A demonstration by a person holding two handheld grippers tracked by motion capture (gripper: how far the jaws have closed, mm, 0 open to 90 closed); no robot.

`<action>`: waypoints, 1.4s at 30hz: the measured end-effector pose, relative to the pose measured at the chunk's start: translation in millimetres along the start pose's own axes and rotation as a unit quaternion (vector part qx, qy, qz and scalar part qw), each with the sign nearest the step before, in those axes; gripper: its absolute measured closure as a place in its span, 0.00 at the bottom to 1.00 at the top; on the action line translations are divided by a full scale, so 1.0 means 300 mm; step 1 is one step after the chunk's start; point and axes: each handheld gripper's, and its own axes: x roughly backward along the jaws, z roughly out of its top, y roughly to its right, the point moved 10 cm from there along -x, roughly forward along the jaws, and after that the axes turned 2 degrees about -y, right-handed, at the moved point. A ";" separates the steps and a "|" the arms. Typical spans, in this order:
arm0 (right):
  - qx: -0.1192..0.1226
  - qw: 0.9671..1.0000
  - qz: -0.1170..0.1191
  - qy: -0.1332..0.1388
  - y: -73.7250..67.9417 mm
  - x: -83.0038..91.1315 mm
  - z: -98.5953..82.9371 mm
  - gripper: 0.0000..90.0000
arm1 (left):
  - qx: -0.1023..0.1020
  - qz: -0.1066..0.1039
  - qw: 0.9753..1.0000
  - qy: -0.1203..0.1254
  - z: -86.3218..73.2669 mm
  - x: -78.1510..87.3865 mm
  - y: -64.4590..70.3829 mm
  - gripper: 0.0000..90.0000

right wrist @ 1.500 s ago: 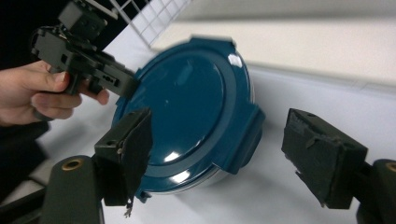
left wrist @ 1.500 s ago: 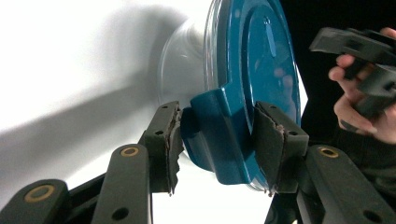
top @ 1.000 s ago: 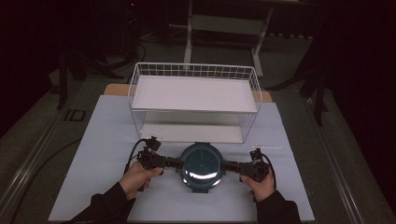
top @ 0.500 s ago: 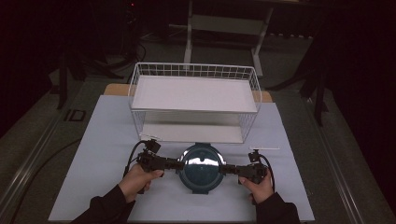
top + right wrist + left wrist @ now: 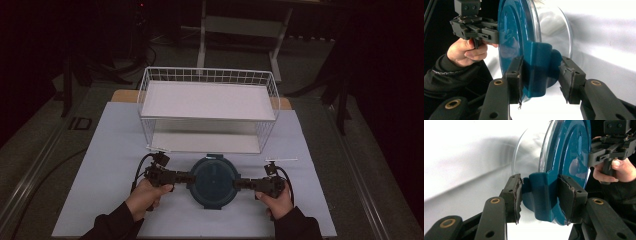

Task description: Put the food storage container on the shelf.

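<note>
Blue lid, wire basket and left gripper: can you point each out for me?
Blue lid (image 5: 214, 179), high view, middle of its flat top.
Wire basket (image 5: 207, 75), high view, far rim of its wire wall.
Left gripper (image 5: 539, 196), left gripper view, midway between its fingertips, at the lid's side tab.

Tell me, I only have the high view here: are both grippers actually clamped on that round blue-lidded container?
Observer: Yes. The left gripper has its jaws shut on a teal side latch of the lid.
Operator: And the right one?
Observer: The right gripper grips the opposite latch the same way.
Operator: What's under the lid?
Observer: A clear bowl.
</note>
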 end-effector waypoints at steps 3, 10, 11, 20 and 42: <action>0.005 1.000 -0.001 -0.001 -0.006 0.000 0.001 0.64 | -0.002 0.002 1.000 0.003 -0.004 0.004 0.005 0.61; 0.023 1.000 0.005 0.010 -0.017 0.004 0.017 0.64 | -0.009 0.009 1.000 0.012 0.011 0.021 0.015 0.61; 0.030 1.000 0.002 0.009 -0.020 0.005 0.023 0.64 | -0.009 0.010 1.000 0.017 0.017 0.025 0.016 0.61; 0.065 0.998 0.001 0.020 -0.062 0.014 0.108 0.64 | -0.027 0.023 0.998 0.048 0.089 0.084 0.037 0.61; 0.114 0.992 0.009 0.051 0.003 -0.011 0.319 0.64 | -0.053 0.047 0.994 0.087 0.273 0.083 -0.042 0.61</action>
